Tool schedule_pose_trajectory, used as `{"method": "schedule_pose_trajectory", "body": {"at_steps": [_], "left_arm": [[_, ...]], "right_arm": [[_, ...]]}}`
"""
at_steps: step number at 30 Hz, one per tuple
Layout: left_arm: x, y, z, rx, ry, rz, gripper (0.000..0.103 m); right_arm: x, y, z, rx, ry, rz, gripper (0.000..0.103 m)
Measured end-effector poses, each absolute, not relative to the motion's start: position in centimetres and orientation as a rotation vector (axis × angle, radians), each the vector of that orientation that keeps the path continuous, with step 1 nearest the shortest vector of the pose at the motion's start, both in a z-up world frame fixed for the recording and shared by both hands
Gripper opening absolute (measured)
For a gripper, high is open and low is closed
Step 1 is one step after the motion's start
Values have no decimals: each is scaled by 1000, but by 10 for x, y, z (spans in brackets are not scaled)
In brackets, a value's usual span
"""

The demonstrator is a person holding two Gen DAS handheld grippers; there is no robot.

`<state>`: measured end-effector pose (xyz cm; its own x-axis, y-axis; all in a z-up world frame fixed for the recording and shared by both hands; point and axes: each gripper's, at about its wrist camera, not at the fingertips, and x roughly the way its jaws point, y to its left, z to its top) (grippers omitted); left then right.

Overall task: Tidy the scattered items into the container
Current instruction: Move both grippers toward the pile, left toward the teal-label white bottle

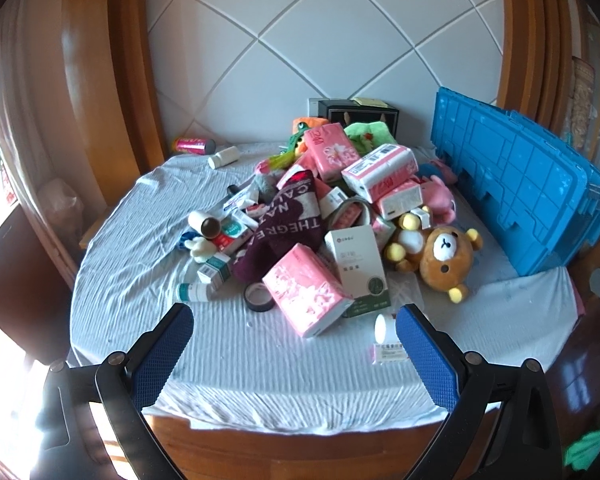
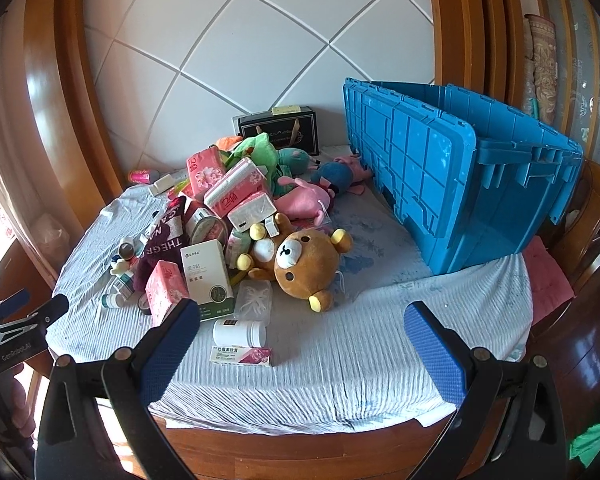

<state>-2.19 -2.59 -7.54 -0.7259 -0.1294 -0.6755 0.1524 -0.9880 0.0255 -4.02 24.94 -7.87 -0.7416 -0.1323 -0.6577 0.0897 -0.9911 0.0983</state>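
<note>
2 blue-padded grippers, left [image 1: 294, 322] and right [image 2: 302, 320], are held spread; 1 brown plush bear [image 2: 300, 262] and 1 blue plastic crate [image 2: 460, 184] are shown.

Left gripper [image 1: 294, 338] gapes over the cloth; blue crate [image 1: 516, 196] at right, seemingly lid up

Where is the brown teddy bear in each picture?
Left wrist view: the brown teddy bear lies right of centre, at the right edge of the pile, left of the blue crate.
Right wrist view: the bear lies in the middle, left of the crate.
Shared landmark: the white box with the green bottom, just left of the bear.
</note>
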Motion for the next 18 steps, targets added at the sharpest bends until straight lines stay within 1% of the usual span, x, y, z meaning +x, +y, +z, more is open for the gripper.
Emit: {"method": "schedule_pose_trajectory", "body": {"at_steps": [5,8,11,16,18], "left_arm": [[-23,-59,-116,1179,54,-2695,103],[-32,-79,-139,1226,62,-2659,103],[-49,-91,-158,1284,61,-2662,103],[-89,-96,-186,1394,-14,-2704,103],[-105,-96,-195,1437,-41,-2723,103]], "right_arm": [[-71,221,-128,1212,-97,-2701,103],[-86,196,-156,1280,-23,-2669,103],[-99,180,-179,1340,-56,-2663,103],[-117,154,-211,1458,-42,-2678,103],[-124,149,-222,1508,-71,-2678,99]]}}
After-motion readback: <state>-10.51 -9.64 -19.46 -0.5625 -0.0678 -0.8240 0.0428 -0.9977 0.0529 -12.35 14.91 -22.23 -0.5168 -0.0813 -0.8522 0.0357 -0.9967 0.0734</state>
